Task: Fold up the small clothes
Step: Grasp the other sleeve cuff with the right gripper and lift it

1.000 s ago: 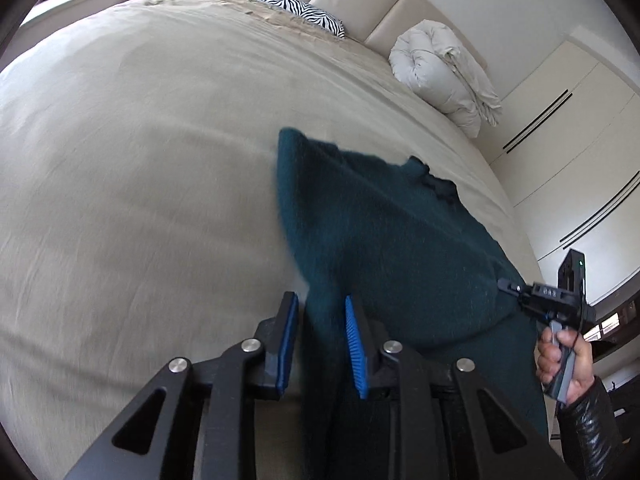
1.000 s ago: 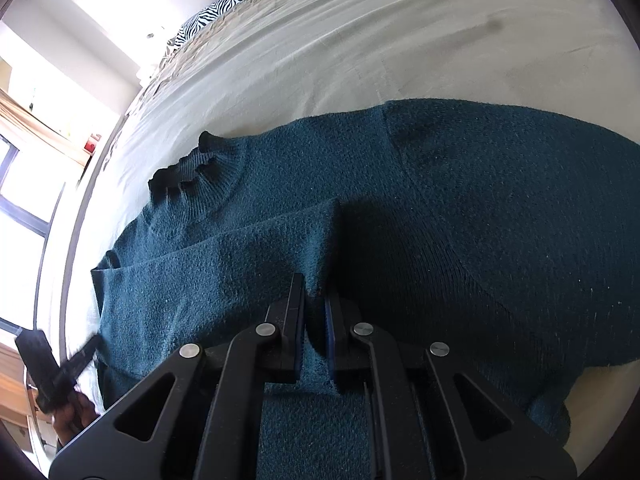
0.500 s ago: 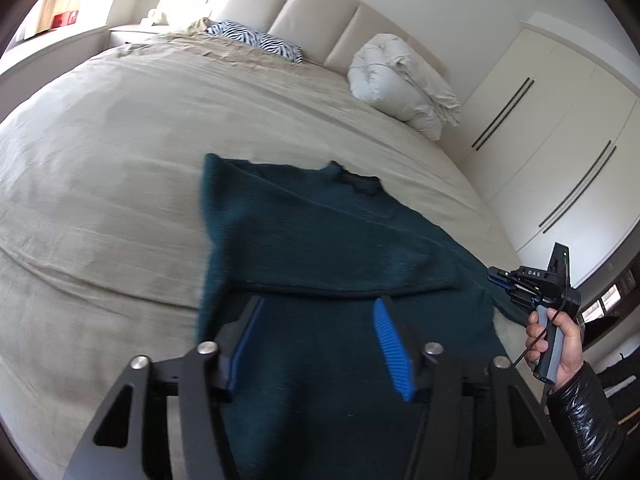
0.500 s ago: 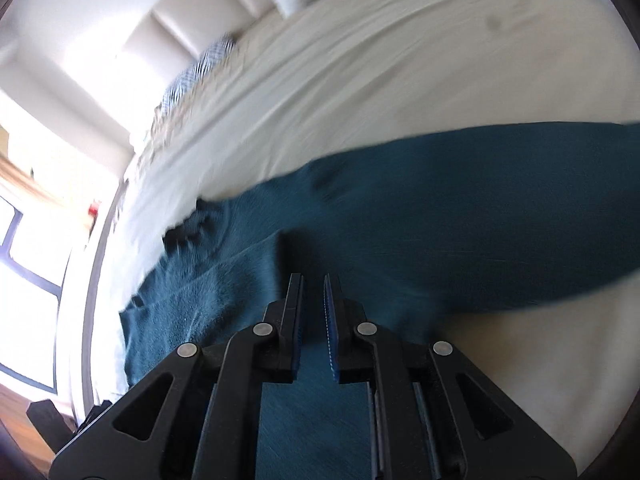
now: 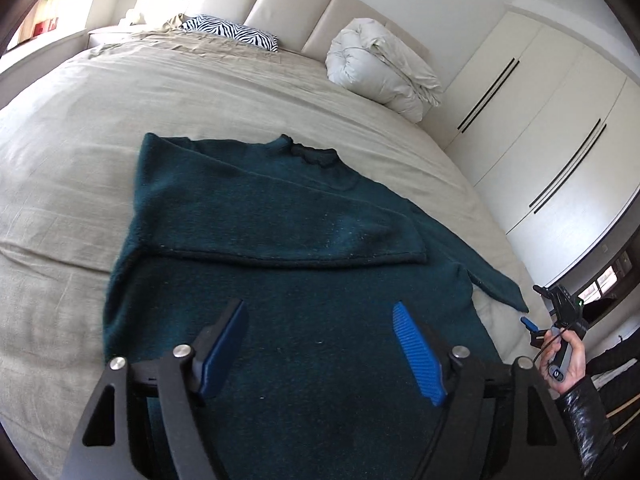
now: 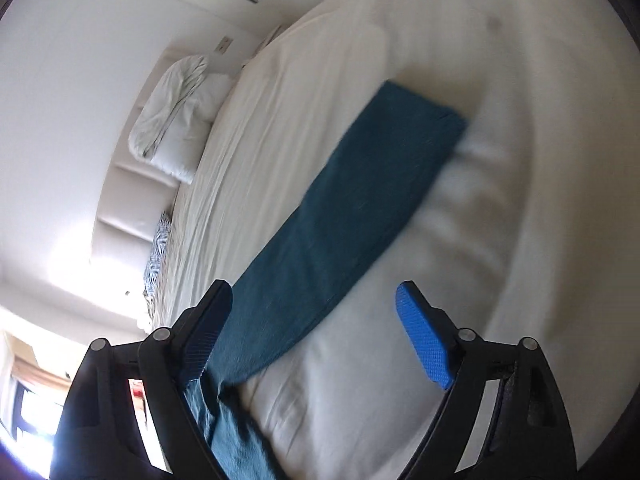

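Note:
A dark teal sweater (image 5: 280, 240) lies flat on the bed, its collar (image 5: 312, 154) toward the headboard. One sleeve (image 5: 304, 236) is folded across the chest. The other sleeve (image 5: 496, 282) (image 6: 360, 200) stretches out sideways on the sheet. My left gripper (image 5: 318, 312) hovers over the sweater's lower body with its jaws opening; no cloth is between the pads. My right gripper (image 6: 312, 296) (image 5: 534, 306) is by the base of the outstretched sleeve, jaws opening, pads off the cloth. The right wrist view is blurred.
The beige bed sheet (image 5: 80, 140) spreads wide to the left of the sweater. A rolled white duvet (image 5: 380, 68) and a zebra pillow (image 5: 232, 34) lie by the headboard. White wardrobe doors (image 5: 560, 140) stand on the right. A hand in a black sleeve (image 5: 568, 364) holds the right gripper.
Both grippers let go of the sleeve, which stays folded across the chest. The left gripper drew back and opened wide. The right gripper swung to the other sleeve, rolled and opened.

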`<state>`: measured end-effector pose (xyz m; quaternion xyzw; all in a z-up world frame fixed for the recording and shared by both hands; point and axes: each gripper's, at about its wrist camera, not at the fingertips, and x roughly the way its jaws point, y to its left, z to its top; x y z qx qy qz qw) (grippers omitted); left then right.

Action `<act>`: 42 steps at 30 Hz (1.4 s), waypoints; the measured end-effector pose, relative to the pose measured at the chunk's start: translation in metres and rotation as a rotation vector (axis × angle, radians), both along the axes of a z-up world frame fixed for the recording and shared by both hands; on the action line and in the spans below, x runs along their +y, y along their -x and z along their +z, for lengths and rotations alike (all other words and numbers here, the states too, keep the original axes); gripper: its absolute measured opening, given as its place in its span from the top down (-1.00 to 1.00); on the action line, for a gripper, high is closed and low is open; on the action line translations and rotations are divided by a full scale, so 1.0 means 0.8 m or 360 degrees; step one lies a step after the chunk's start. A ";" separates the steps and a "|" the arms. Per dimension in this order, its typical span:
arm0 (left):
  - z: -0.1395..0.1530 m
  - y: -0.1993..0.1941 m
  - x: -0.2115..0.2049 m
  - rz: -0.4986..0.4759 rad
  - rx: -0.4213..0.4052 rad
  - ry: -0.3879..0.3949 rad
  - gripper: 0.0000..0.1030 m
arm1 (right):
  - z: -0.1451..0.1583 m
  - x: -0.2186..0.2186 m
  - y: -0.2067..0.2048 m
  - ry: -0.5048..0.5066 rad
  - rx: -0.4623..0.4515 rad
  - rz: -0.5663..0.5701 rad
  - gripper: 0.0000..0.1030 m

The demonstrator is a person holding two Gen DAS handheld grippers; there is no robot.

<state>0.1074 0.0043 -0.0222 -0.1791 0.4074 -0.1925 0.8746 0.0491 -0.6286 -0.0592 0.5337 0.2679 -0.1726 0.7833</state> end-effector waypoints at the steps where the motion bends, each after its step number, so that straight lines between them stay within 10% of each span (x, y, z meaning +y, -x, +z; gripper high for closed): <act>1: 0.000 0.000 -0.004 -0.0010 0.0004 -0.0006 -0.50 | -0.007 -0.006 -0.002 -0.0027 -0.0001 -0.0008 -0.61; 9: -0.008 -0.002 -0.003 -0.0001 0.0060 0.0003 -0.51 | -0.053 -0.055 -0.023 -0.0156 -0.0072 -0.0166 -0.14; 16: -0.019 -0.008 0.003 0.0009 0.0108 0.0058 -0.51 | -0.039 -0.080 -0.052 0.0028 0.0057 -0.0142 0.74; 19: -0.022 -0.010 0.007 0.0017 0.0125 0.0099 -0.51 | -0.002 -0.058 -0.077 0.0200 0.0087 -0.0053 0.79; 24: -0.017 -0.017 0.010 0.0018 0.0130 0.0168 -0.50 | 0.069 0.036 -0.125 0.0555 0.0074 0.0268 0.82; 31: -0.014 -0.039 0.017 0.0030 0.0152 0.0329 -0.51 | 0.131 0.306 -0.212 0.1340 0.0110 0.1041 0.82; 38: -0.036 -0.072 0.014 0.0039 0.0275 0.0486 -0.51 | 0.057 0.519 -0.222 0.1852 0.0326 0.1603 0.82; 42: -0.052 -0.084 0.004 0.0030 0.0360 0.0540 -0.52 | 0.016 0.546 -0.194 0.1773 0.0404 0.1689 0.79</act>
